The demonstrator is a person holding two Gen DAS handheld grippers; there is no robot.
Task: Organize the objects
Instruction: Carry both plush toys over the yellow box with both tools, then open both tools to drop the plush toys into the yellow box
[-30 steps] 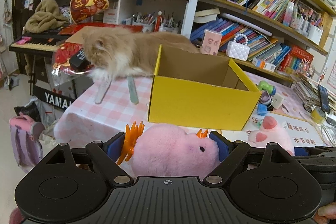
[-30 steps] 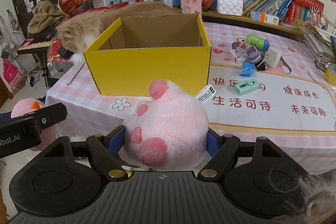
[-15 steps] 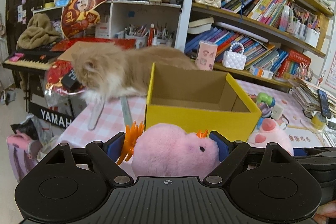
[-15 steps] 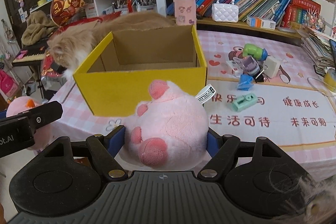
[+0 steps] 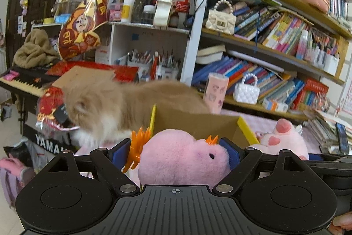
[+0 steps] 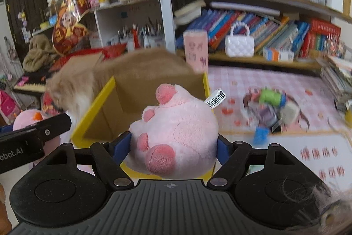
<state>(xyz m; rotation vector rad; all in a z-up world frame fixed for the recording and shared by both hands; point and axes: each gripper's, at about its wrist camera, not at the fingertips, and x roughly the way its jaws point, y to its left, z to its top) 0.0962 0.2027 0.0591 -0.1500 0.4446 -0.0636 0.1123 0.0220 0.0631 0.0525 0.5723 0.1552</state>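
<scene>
Box interior bare, grippers clutching pink plushes

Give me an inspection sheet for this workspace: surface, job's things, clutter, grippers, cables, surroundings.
Surface: table under pink checked cloth.
Job's things: open yellow box, nothing seen inside; pink chick plush; pink paw plush.
Clutter: small toys heaped right of the box, blurred.
Grippers: left gripper jaws shut on the chick plush; right gripper jaws shut on the paw plush, at the box's near edge.
Cables: nothing seen.
Surroundings: cat on the table beside the box; bookshelves; keyboard.
</scene>
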